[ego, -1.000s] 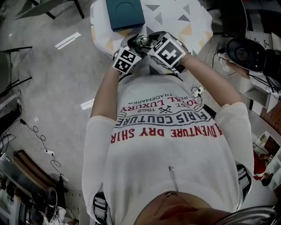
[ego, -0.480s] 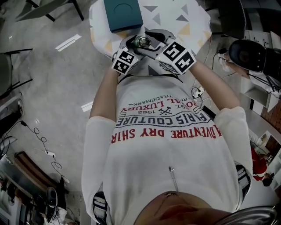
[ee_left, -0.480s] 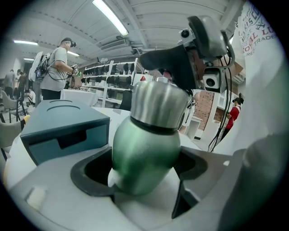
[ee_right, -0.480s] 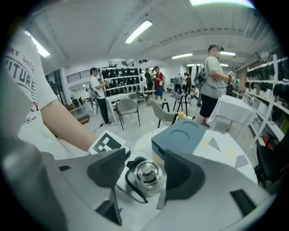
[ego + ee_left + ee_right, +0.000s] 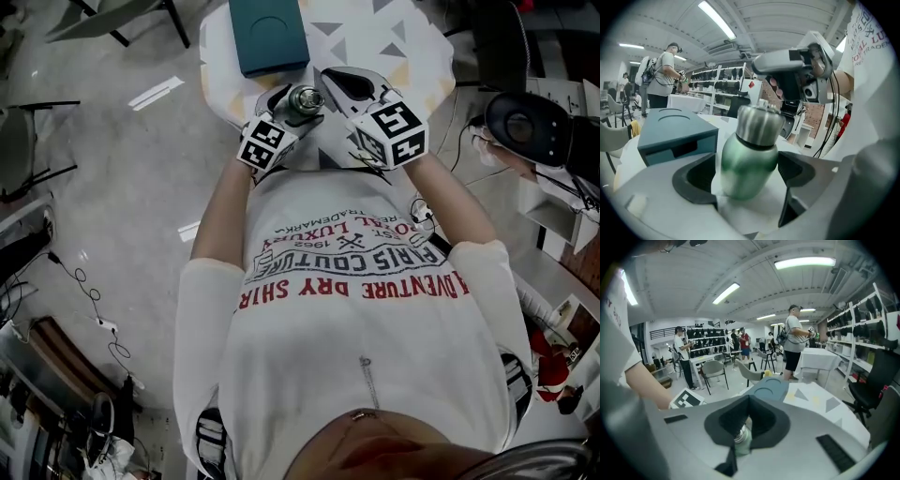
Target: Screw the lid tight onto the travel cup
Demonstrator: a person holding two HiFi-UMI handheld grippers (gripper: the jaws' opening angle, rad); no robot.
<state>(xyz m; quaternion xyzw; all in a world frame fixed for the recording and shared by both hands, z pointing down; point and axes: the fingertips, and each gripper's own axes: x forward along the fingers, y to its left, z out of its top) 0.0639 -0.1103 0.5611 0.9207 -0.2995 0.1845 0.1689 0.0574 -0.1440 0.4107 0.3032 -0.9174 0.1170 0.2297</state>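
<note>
The green travel cup (image 5: 749,161) with its steel lid (image 5: 759,124) leans between the black pads of my left gripper (image 5: 747,180), which is shut on its body. In the head view the cup (image 5: 305,97) is held over the near edge of the table, in the left gripper (image 5: 289,101). My right gripper (image 5: 342,80) sits just right of the lid, off it, jaws shut and empty. From the right gripper view (image 5: 746,411) the cup (image 5: 740,439) shows through the hollow between the closed pads.
A teal box (image 5: 267,33) lies on the white table with triangle print (image 5: 394,37), beyond the cup. A black round device (image 5: 520,117) and cables are at the right. Chairs and several people stand far off in the room.
The right gripper has let go of the lid, drawn back to the right and closed its jaws. The left gripper still holds the cup in about the same place.
</note>
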